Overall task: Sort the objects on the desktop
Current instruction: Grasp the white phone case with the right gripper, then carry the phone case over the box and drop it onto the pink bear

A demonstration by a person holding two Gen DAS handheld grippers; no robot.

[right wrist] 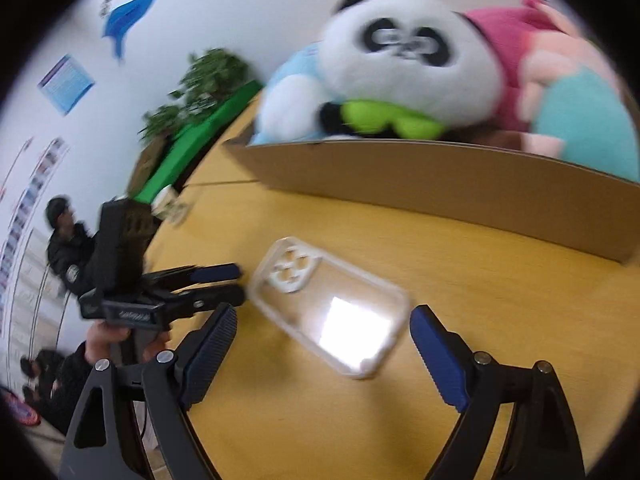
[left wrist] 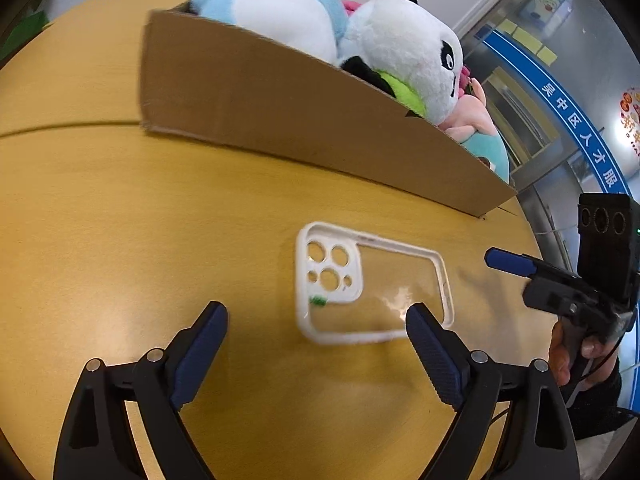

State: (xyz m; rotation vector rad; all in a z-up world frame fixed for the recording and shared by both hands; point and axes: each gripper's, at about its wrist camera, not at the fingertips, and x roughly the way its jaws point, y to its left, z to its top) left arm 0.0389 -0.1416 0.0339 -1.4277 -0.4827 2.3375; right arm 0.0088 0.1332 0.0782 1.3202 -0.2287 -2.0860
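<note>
A clear phone case (left wrist: 372,288) with a white rim and camera cut-outs lies flat on the yellow wooden table (left wrist: 120,220), in front of a cardboard box (left wrist: 300,112). My left gripper (left wrist: 316,312) hovers open just short of the case, its right finger overlapping the case's near corner in this view. My right gripper (left wrist: 516,276) comes in from the right, held by a hand. In the right wrist view the case (right wrist: 328,308) lies between and just beyond my open right gripper (right wrist: 323,314); my left gripper (right wrist: 238,282) sits at the case's left end. Neither gripper's pads press on the case.
The cardboard box (right wrist: 440,184) holds plush toys: a panda (left wrist: 400,40), a light-blue one (left wrist: 272,8), and pink and teal ones (right wrist: 560,92). A green planter (right wrist: 200,136) stands past the table's far left. A person in a dark jacket (right wrist: 64,240) is in the background.
</note>
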